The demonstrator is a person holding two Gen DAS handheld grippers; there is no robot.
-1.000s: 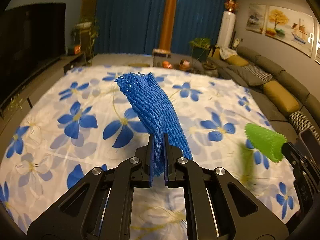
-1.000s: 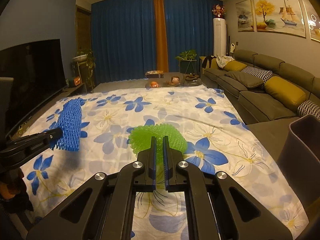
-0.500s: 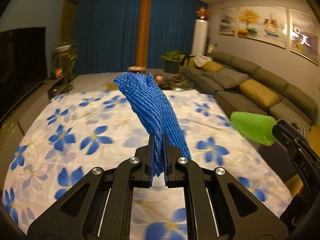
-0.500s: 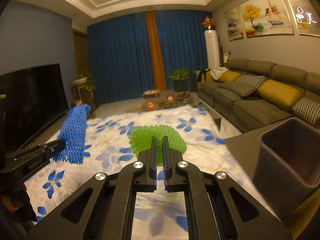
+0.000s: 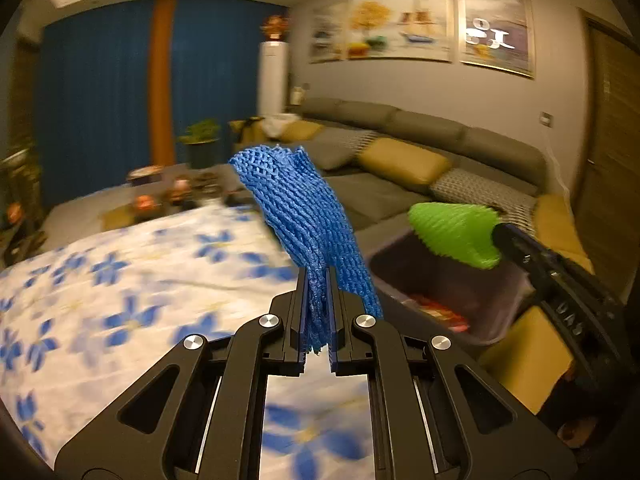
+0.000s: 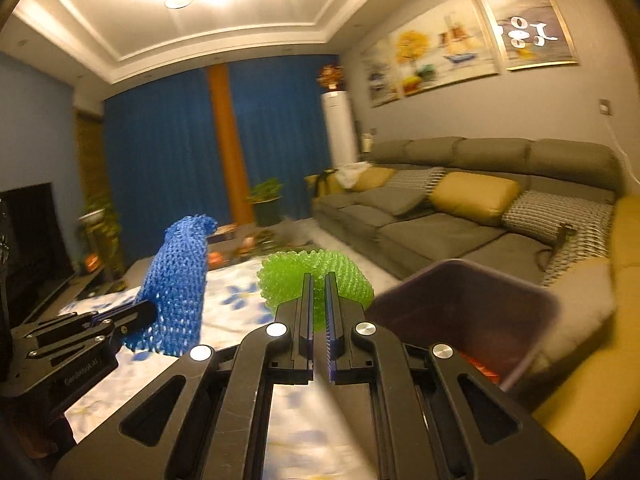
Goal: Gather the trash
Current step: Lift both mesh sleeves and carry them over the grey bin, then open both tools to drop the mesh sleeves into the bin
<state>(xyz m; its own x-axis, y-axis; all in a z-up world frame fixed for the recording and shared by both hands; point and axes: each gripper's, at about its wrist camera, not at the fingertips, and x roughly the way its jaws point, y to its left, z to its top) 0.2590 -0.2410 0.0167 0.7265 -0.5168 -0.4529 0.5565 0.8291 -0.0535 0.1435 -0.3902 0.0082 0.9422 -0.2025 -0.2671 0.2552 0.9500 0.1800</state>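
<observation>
My left gripper [image 5: 317, 276] is shut on a blue foam net sleeve [image 5: 300, 208] that stands up from the jaws, held in the air above the flowered cloth. My right gripper [image 6: 317, 280] is shut on a green foam net sleeve [image 6: 288, 276]. In the left wrist view the green sleeve [image 5: 456, 236] hangs over the near rim of a dark purple bin [image 5: 496, 300] with red trash inside. In the right wrist view the bin [image 6: 520, 292] lies just right of my right gripper, and the blue sleeve [image 6: 180, 280] and left gripper [image 6: 140, 310] show at left.
A white cloth with blue flowers [image 5: 120, 280] covers the surface below and left. A grey sofa with yellow cushions [image 6: 480, 200] runs along the right wall. A low table with small items [image 5: 168, 192] and blue curtains [image 5: 100, 100] stand at the far end.
Both grippers have lifted and swung right with their sleeves. The bin has come closer, and the green sleeve now hangs at its rim.
</observation>
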